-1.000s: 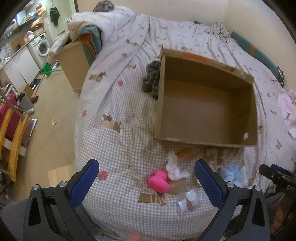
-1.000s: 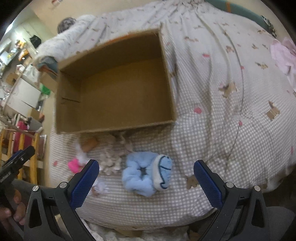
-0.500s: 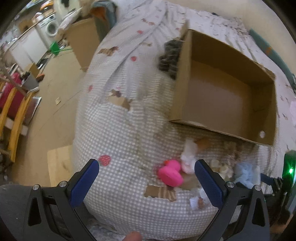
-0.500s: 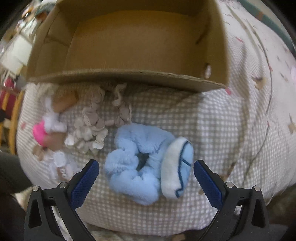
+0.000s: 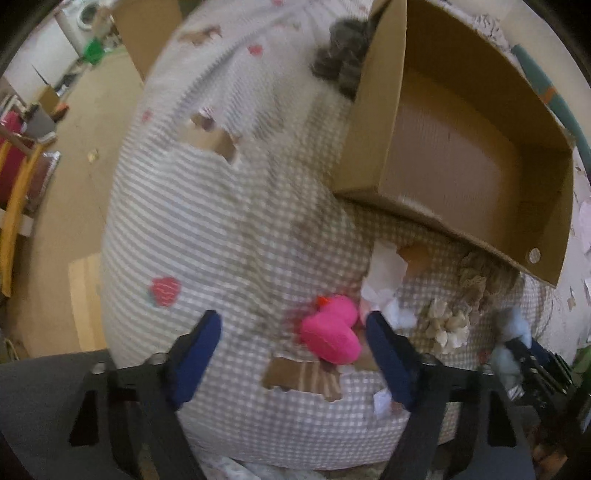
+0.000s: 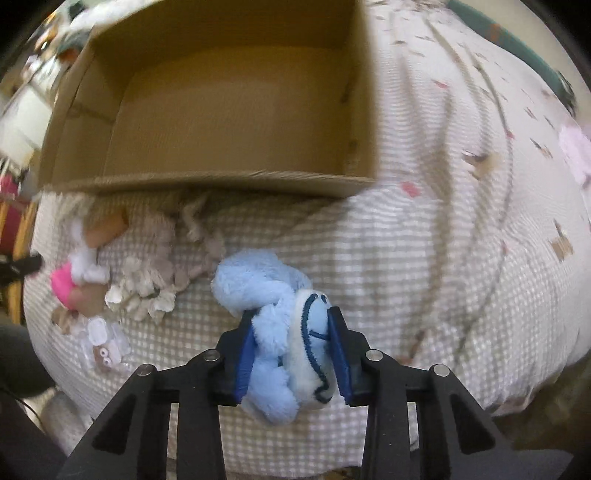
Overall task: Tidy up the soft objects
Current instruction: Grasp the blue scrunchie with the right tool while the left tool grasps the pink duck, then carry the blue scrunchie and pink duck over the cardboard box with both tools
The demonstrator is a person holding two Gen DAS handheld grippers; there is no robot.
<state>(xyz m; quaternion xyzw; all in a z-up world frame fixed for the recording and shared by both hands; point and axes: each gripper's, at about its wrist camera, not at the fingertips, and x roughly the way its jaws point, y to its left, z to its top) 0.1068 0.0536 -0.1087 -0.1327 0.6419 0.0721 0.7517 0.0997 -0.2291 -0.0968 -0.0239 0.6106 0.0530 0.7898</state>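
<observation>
An open cardboard box lies on a checked bedspread. In front of it lie a pink plush toy, a white plush piece, a beige knitted item and a light blue plush toy. My right gripper is shut on the blue plush toy, both pads pressing its sides. My left gripper is open, low over the bed, its right finger beside the pink toy.
A grey furry item lies against the box's far left side. A clear plastic packet lies near the bed's front edge. Left of the bed is bare floor with a yellow chair and a second carton.
My right gripper has gone down onto the blue plush toy and closed on it. My left gripper has moved forward and down toward the pink toy, still open.
</observation>
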